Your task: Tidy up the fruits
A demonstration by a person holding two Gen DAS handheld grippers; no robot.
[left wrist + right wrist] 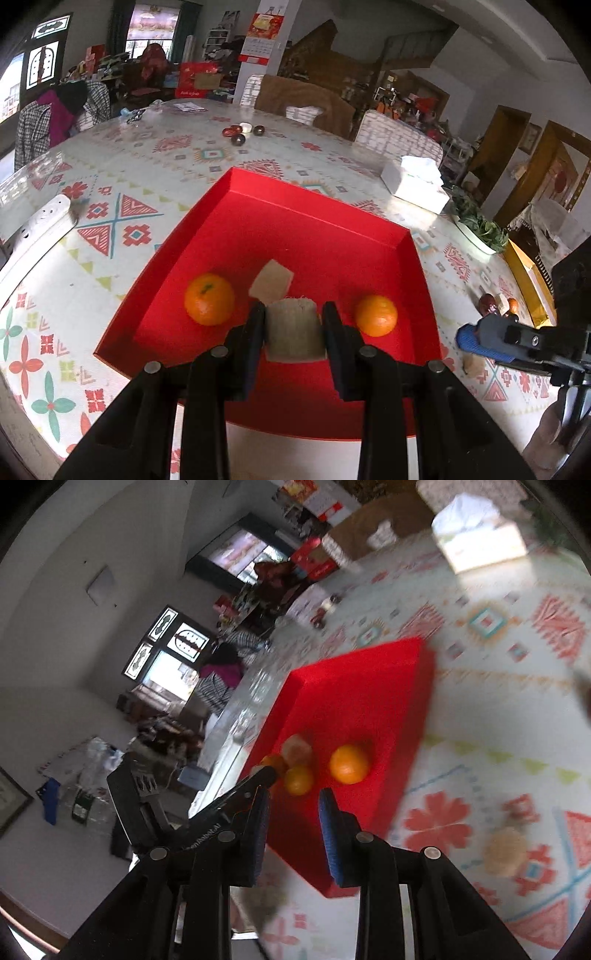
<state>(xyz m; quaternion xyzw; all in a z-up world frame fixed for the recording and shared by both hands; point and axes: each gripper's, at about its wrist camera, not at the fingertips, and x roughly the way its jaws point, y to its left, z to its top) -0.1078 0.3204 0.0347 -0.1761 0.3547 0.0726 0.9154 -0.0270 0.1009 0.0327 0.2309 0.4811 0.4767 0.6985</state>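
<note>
From my left wrist camera, my left tool (294, 325) is clamped on a tan, fibrous block (293, 330), one finger pressed against each of its sides, and it hangs over the near part of a shallow red tray (321, 221). In the tray, one orange (209, 299) lies to the left of the block and a second orange (376, 315) to its right, both apart from my fingers. A paler tan cube (271, 283) sits just behind the held block, between the two oranges. The tray rests on a table (122, 229) covered with a patterned cloth. Farther back on the right stands a white tissue box (415, 184), and the blue-padded tip of my right tool (476, 339) pokes in from the right edge, above the cloth and beside the tray. From my right wrist camera the picture is tilted and smeared. My right tool (293, 827) has nothing between its blue pads (258, 834); a gap shows there, yet the fingers stand drawn in as far as they go. Beyond them lies the red tray (369, 686) with an orange (349, 763) well inside it and another orange (298, 780) closer to my left tool (264, 771), which reaches in from the left. A blurred tan piece (505, 851) lies on the table (480, 716) to the right of the tray, well apart from it.
</note>
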